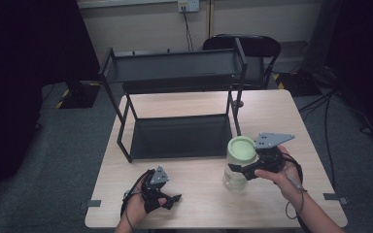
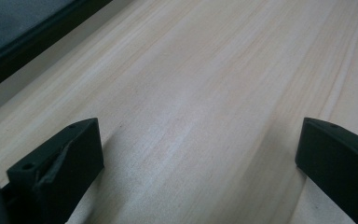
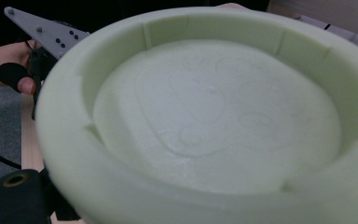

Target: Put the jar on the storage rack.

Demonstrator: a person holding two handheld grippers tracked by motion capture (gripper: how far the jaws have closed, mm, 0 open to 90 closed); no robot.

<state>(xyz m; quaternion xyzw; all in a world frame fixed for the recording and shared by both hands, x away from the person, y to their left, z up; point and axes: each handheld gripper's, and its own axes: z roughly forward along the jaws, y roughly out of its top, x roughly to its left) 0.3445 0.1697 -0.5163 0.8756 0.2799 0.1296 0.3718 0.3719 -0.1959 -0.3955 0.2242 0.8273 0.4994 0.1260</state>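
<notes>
A clear jar [image 1: 235, 175] with a pale green lid [image 1: 242, 145] stands at the right front of the wooden table [image 1: 272, 111]. My right gripper [image 1: 239, 170] comes in from the right and is shut on the jar just under the lid. In the right gripper view the lid [image 3: 214, 121] is very close, with one black finger [image 3: 16, 196] showing at the bottom left. My left gripper [image 1: 171, 201] rests low at the table's front left. Its jaws stand wide apart over bare wood [image 2: 196, 140] with nothing between them.
A black two-tier metal rack [image 1: 175, 97] stands on the back half of the table, its lower shelf [image 1: 179, 136] just behind the jar. A black chair [image 1: 252, 46] is behind the table. The left hand and its gripper's grey plate [image 3: 46, 30] appear beyond the lid.
</notes>
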